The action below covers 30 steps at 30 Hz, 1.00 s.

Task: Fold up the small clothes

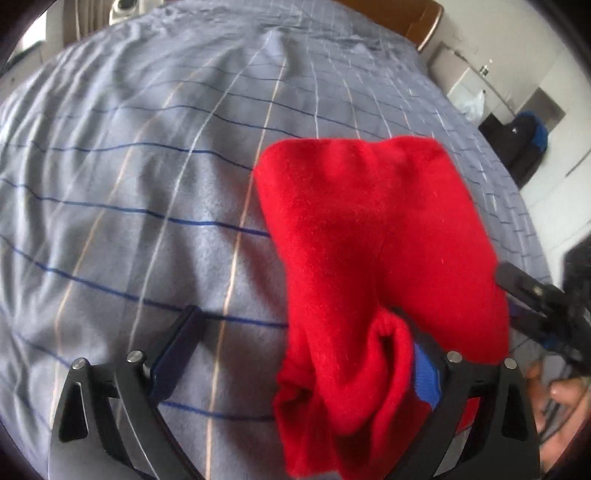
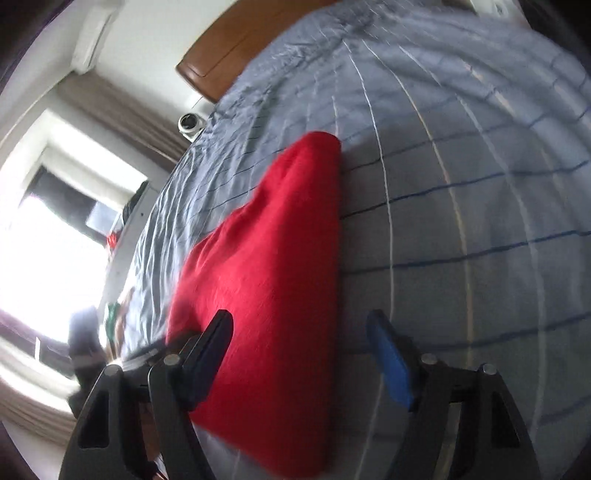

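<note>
- Left wrist view: the left gripper (image 1: pixel 295 343) has its fingers spread wide above a bed covered with a grey-blue checked duvet (image 1: pixel 147 184).
- A red garment (image 1: pixel 369 240) hangs draped over this gripper's right-hand finger, whose blue pad (image 1: pixel 426 376) shows from under the cloth. The left-hand finger (image 1: pixel 177 347) stands clear of the fabric, so nothing is pinched between the two.
- The upper part of the garment spreads out flat over the duvet, while its lower part bunches into folds near the bottom edge of the picture.
- At the right edge the right gripper (image 1: pixel 532 295) reaches in, its tip just beside the red cloth; a hand (image 1: pixel 557 398) shows below it, blurred.
- A brown headboard (image 1: pixel 417 18) closes the far end of the bed.
- Right wrist view: the right gripper (image 2: pixel 299 354) has its jaws apart, with no pad pressing on anything.
- The red garment (image 2: pixel 269 277) lies between the fingers and reaches forward over the duvet (image 2: pixel 461 184). The dark left-hand finger (image 2: pixel 210 350) sits over the cloth; the blue right-hand pad (image 2: pixel 391 365) stands apart from it, over bare duvet.
- A bright window (image 2: pixel 44 258) and the headboard (image 2: pixel 236 48) fill the left and top.
</note>
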{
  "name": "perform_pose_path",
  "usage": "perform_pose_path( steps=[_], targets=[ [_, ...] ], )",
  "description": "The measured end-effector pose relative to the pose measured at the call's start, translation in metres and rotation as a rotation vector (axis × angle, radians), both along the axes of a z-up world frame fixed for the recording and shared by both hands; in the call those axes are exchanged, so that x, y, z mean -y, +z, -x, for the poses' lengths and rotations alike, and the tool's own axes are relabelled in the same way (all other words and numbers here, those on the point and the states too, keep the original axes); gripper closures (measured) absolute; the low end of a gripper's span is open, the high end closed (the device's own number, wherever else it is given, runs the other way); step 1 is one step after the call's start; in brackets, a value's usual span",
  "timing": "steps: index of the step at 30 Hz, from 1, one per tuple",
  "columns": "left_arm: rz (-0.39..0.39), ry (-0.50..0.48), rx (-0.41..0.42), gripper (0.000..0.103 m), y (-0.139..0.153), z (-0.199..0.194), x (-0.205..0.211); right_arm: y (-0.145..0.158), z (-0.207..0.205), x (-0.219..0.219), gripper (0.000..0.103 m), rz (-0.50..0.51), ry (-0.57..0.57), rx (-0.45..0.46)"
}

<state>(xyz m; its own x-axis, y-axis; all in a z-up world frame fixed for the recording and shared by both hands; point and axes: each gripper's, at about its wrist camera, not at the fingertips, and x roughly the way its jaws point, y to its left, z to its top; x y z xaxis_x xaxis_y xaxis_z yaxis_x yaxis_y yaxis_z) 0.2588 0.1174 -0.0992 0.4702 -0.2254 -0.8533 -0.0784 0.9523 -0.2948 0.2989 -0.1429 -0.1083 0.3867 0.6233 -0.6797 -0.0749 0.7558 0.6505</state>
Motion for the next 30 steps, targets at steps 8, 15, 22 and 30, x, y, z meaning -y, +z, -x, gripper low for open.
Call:
perform_pose_path(
  steps=[8, 15, 22, 30],
  targets=[
    [0.083, -0.076, 0.043, 0.081, 0.005, 0.007, 0.011, -0.001, -0.015, -0.062, 0.073, 0.261, 0.079, 0.111],
    [0.058, -0.084, 0.255, 0.083, 0.089, 0.022, 0.011, 0.080, 0.023, -0.110, 0.078, 0.521, 0.141, 0.493],
    [0.061, -0.115, 0.244, 0.070, 0.105, 0.019, 0.009, 0.142, 0.015, -0.091, 0.077, 0.409, 0.073, 0.570],
    [-0.229, -0.040, 0.190, 0.015, 0.043, 0.103, 0.012, 0.046, 0.059, -0.042, 0.014, 0.519, 0.096, 0.289]
  ],
)
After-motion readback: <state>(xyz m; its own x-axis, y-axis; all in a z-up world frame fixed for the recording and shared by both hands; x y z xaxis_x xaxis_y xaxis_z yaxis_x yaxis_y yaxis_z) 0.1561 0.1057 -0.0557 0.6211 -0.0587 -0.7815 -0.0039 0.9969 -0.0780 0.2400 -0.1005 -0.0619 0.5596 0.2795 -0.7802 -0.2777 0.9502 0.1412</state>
